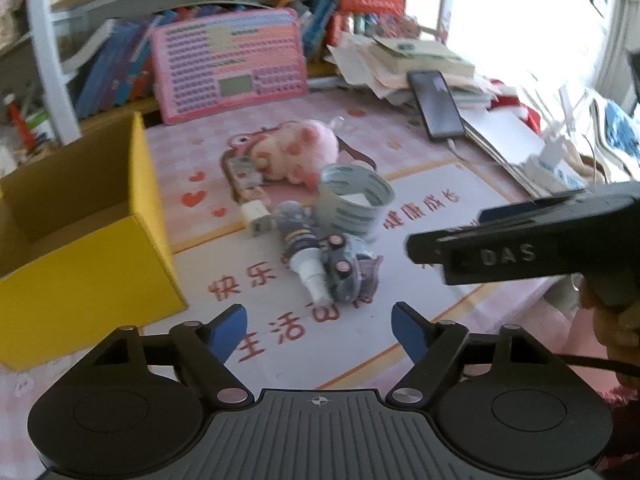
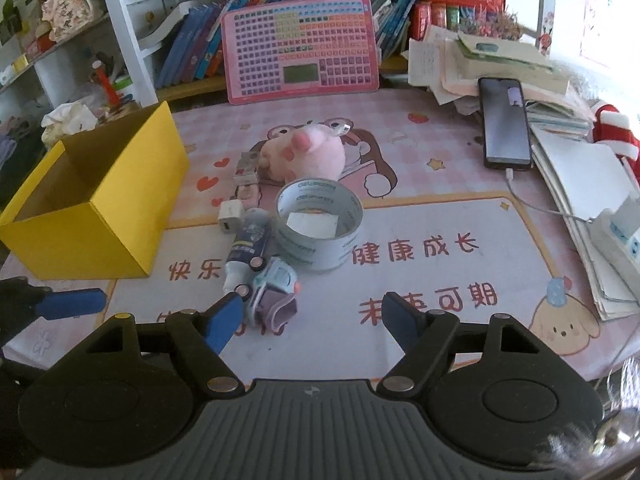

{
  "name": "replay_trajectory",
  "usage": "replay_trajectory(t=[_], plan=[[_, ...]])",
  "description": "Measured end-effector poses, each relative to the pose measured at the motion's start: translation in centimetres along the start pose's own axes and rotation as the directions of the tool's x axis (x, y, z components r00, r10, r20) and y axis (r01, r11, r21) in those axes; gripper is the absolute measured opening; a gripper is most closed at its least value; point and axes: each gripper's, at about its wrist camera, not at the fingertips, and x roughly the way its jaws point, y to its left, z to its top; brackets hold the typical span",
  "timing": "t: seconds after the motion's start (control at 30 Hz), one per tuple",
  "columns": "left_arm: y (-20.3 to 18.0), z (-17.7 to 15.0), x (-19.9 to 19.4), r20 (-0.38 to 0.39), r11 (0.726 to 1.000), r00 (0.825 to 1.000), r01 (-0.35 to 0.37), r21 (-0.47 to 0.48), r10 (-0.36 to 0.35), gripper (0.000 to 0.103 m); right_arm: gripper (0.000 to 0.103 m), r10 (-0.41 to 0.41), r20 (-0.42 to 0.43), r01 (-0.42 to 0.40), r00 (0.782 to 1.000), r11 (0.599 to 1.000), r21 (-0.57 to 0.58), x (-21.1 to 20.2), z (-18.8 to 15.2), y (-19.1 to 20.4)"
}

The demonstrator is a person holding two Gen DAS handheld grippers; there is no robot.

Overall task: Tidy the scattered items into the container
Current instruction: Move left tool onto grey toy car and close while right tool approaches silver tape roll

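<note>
**Both grippers wide open over the cluttered mat**

We hold the left gripper (image 1: 319, 330) with its blue fingers spread wide and nothing between them; the right gripper (image 2: 312, 318) is likewise spread and empty. In the right wrist view, the scattered items sit bunched at the mat's centre. The tape roll (image 2: 319, 224) lies flat, and the pink plush toy (image 2: 306, 152) sits at its 12 o'clock, just behind it. At the roll's 9 o'clock lies a small tube (image 2: 246, 246), touching a white charger plug (image 2: 231, 216) at its far end. The toy car (image 2: 270, 294) rests at the roll's 7 o'clock, tipped on its side (wheels facing left), just beside the right gripper's left finger. A small box (image 2: 246, 169) sits against the plush at its 9 o'clock. The yellow box (image 2: 94, 204) stands open at the pile's 9 o'clock, well apart from it. A phone (image 2: 505, 124) lies at 2 o'clock beside stacked papers (image 2: 496, 64).
</note>
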Motion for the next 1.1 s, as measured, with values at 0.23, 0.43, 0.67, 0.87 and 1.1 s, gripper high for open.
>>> replay_trajectory(t=[0.23, 0.43, 0.67, 0.87, 1.1], plan=[[-0.3, 1.3, 2.3, -0.051, 1.000, 0.999, 0.008, -0.002, -0.008, 0.078, 0.077, 0.038, -0.040, -0.039, 0.998, 0.999, -0.023, 2.3, 1.3, -0.9], [-0.7, 2.3, 4.5, -0.087, 1.000, 0.996, 0.015, 0.011, -0.014, 0.068, 0.077, 0.056, -0.056, -0.056, 0.997, 0.998, -0.005, 4.2, 2.5, -2.1], [-2.0, 3.2, 6.6, -0.122, 0.996, 0.992, 0.039, 0.084, -0.029, 0.061, 0.077, 0.068, -0.093, -0.067, 0.993, 0.998, 0.019, 6.4, 3.4, -3.1], [-2.8, 4.1, 8.6, -0.139, 0.989, 0.990, 0.051, 0.138, -0.032, 0.052, 0.077, 0.076, -0.108, -0.075, 0.991, 0.997, 0.016, 7.8, 4.4, -3.7], [-3.2, 4.4, 10.3, -0.174, 0.984, 0.984, 0.056, 0.168, -0.026, 0.046, 0.085, 0.084, -0.140, -0.088, 0.987, 0.996, -0.023, 9.6, 5.2, -3.4]])
